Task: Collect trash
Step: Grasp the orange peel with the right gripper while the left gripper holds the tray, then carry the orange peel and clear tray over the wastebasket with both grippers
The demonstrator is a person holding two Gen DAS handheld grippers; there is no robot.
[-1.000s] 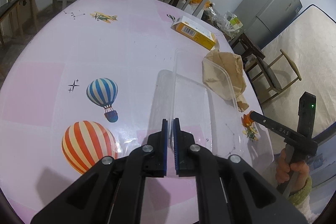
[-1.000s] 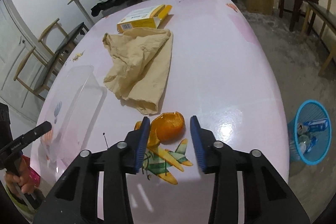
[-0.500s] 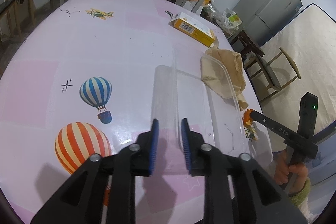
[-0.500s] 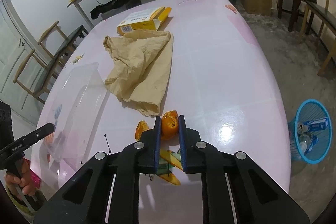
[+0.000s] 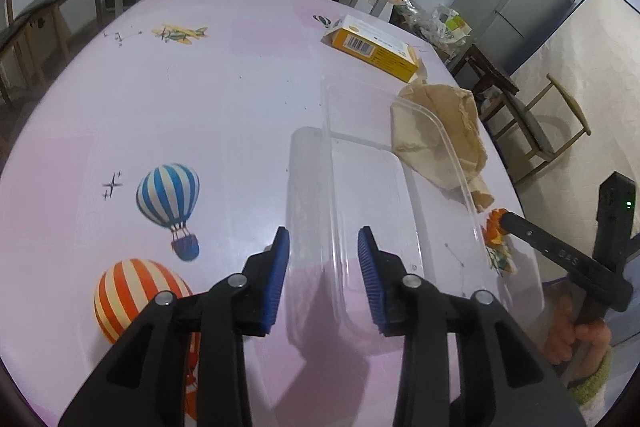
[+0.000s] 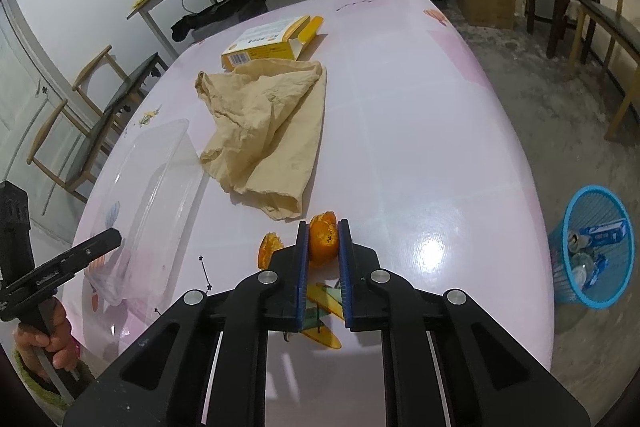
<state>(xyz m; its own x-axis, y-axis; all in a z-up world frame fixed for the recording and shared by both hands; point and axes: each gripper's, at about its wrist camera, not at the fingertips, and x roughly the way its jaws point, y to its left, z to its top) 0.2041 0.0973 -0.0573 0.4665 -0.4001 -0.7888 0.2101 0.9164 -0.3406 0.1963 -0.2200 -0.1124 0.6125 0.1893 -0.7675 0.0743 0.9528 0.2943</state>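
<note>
1. R tongs [image 6: 323, 239] pinched a piece of orange peel [image 6: 322, 241] between the blue pads, low over the pink table [image 6: 420, 131].
2. L tongs [image 5: 323, 263] had just been opening; pads stood apart, either side of the clear plastic container's [image 5: 372, 187] wall, not pressing it.
3. 2nd peel bit [image 6: 269, 249] lay just beside R tongs.
4. Crumpled brown paper [image 6: 264, 131] & yellow box [image 6: 272, 41] sat farther back.
5. Blue bin [image 6: 596, 247] stood on the floor.

Clear plastic tray [image 5: 400, 195], crumpled paper [image 6: 264, 131], glossy tablecloth [image 6: 420, 131].
</note>
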